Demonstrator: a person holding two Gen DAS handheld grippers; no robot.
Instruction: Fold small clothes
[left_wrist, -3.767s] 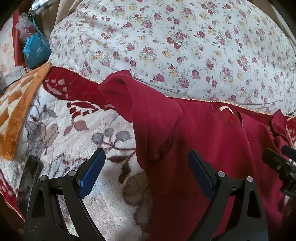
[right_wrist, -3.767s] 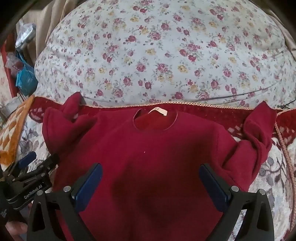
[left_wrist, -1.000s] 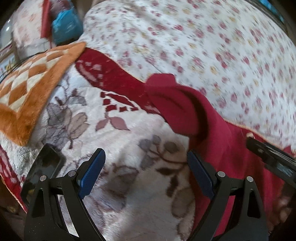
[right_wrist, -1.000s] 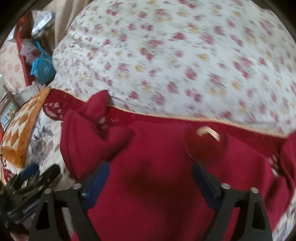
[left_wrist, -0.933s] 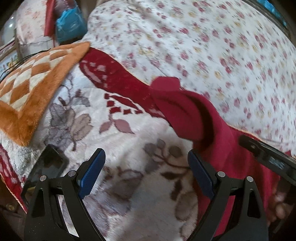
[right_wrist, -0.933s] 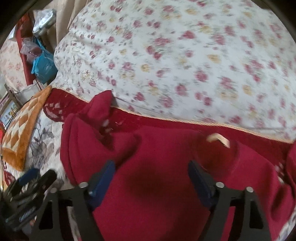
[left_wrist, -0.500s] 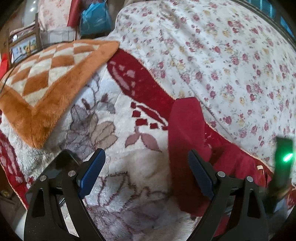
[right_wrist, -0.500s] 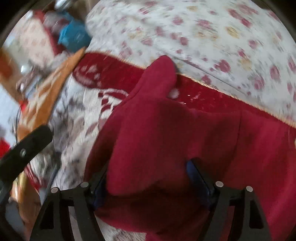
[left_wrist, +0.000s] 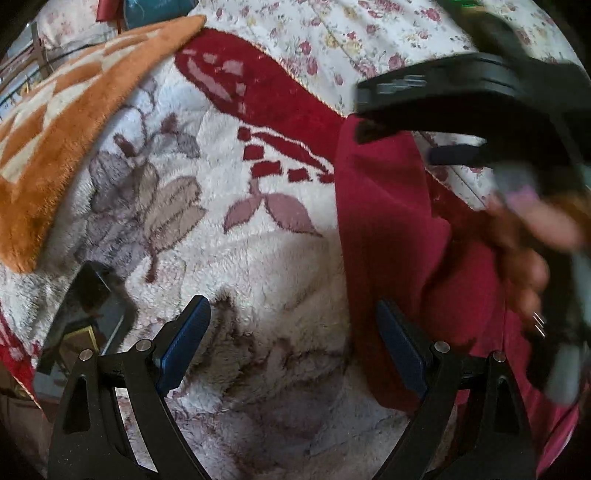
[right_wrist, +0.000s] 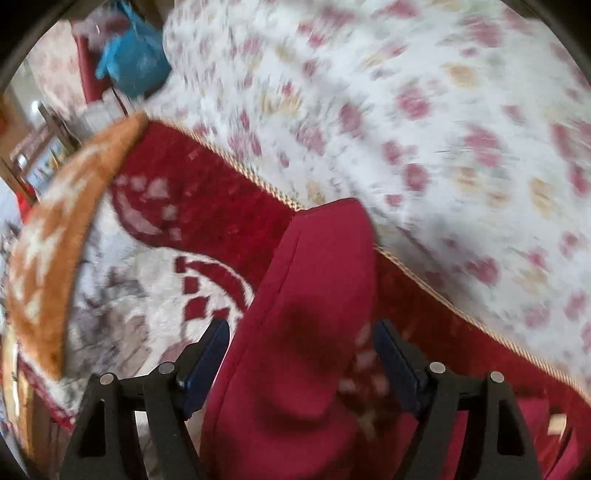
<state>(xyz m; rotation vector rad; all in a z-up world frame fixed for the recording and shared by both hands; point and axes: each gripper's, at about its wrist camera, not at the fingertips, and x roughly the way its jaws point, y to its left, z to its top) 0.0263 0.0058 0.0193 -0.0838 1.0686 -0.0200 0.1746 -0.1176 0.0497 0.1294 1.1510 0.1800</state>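
A dark red sweater (left_wrist: 391, 229) lies on a plush floral blanket (left_wrist: 258, 266). Its left sleeve (right_wrist: 317, 280) stretches up to the blanket's corded edge. My right gripper (right_wrist: 301, 354) is open and points down over this sleeve, which fills the gap between its blue pads; I see no pinch in the cloth. My left gripper (left_wrist: 291, 347) is open over bare blanket just left of the sweater's side edge, and its right pad (left_wrist: 399, 350) is at the red cloth. In the left wrist view, the person's hand (left_wrist: 524, 258) blurs above the sweater.
A flowered white duvet (right_wrist: 424, 122) bulges behind the blanket. An orange checked cushion (left_wrist: 62, 133) lies at the left. A dark phone (left_wrist: 92, 314) rests on the blanket near my left finger. A blue bag (right_wrist: 133, 62) sits far back left.
My right gripper swung left from over the sweater's body to over its left sleeve. My left gripper shifted left and lower. The right gripper and the hand now crowd the left view's right side.
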